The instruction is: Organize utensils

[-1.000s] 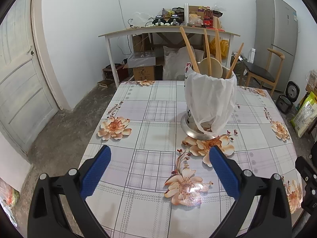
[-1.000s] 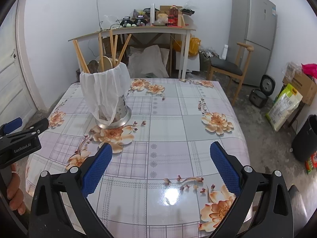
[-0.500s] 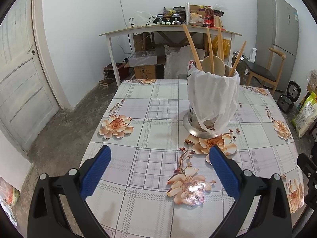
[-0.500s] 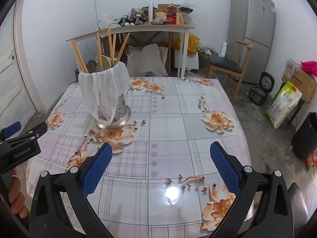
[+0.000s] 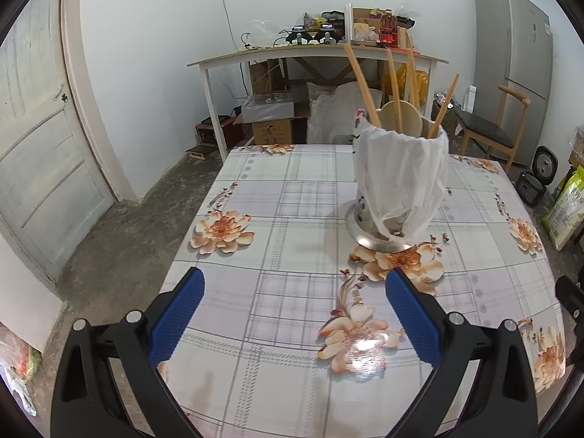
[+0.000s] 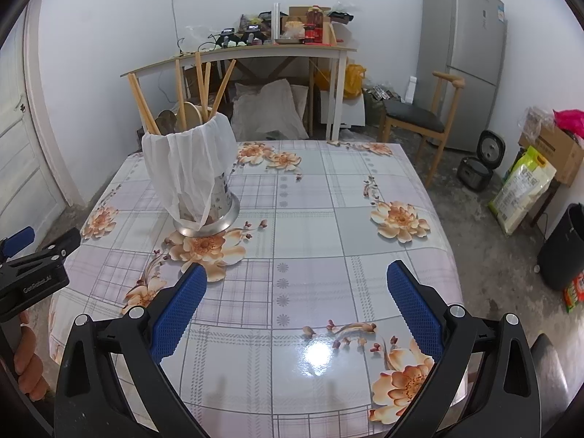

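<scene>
A metal utensil holder [image 5: 396,197] [image 6: 197,182] draped in a white plastic bag stands on the floral table [image 5: 292,226] [image 6: 328,226]. Wooden chopsticks [image 5: 361,84] [image 6: 140,100] and a wooden spoon [image 5: 399,118] [image 6: 191,115] stick up out of it. My left gripper [image 5: 294,292] is open over the table's near edge, with the holder ahead and to the right. My right gripper [image 6: 295,292] is open too, nothing between its blue pads; the holder lies ahead to its left. The left gripper's body [image 6: 29,273] shows at the right view's left edge, a hand [image 6: 27,361] below it.
Behind the table stand a cluttered wooden side table [image 5: 314,51] [image 6: 248,47], a wooden chair [image 5: 489,127] [image 6: 419,113], and a grey fridge [image 5: 514,65] [image 6: 463,54]. A door [image 5: 36,146] is at the left. Rice cookers [image 6: 478,168], a bag [image 6: 522,189] and a black bin [image 6: 562,248] sit on the floor right.
Both grippers have drawn back slightly from the holder and tilted a little; the holder now looks a bit farther off. Jaws stay open.
</scene>
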Demonstrator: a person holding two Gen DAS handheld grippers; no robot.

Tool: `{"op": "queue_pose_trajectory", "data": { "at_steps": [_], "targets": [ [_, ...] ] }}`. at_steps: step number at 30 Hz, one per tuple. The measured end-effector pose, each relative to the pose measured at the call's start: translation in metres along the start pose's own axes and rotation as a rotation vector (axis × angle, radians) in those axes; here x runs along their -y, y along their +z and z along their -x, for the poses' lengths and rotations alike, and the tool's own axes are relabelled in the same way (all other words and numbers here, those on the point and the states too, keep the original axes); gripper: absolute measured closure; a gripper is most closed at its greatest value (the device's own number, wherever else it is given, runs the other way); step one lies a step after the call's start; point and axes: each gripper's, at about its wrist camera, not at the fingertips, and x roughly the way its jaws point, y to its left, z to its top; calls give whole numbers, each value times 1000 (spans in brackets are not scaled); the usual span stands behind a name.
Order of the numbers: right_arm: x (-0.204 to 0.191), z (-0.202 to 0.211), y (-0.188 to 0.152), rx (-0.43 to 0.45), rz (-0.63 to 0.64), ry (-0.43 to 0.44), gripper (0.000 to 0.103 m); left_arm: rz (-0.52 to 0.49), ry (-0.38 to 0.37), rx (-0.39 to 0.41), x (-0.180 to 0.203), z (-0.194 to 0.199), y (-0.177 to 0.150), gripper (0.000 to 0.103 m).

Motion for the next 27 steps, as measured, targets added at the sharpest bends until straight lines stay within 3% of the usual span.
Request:
{"op": "queue_pose_trajectory", "data": {
  "at_steps": [10, 27],
  "targets": [
    [7, 2, 0, 11, -6, -26, 8, 18, 55, -29, -23, -1, -9, 6],
    [16, 4, 0, 18, -13, -47, 8, 10, 50, -21, -22, 3, -11, 6]
  ]
}}
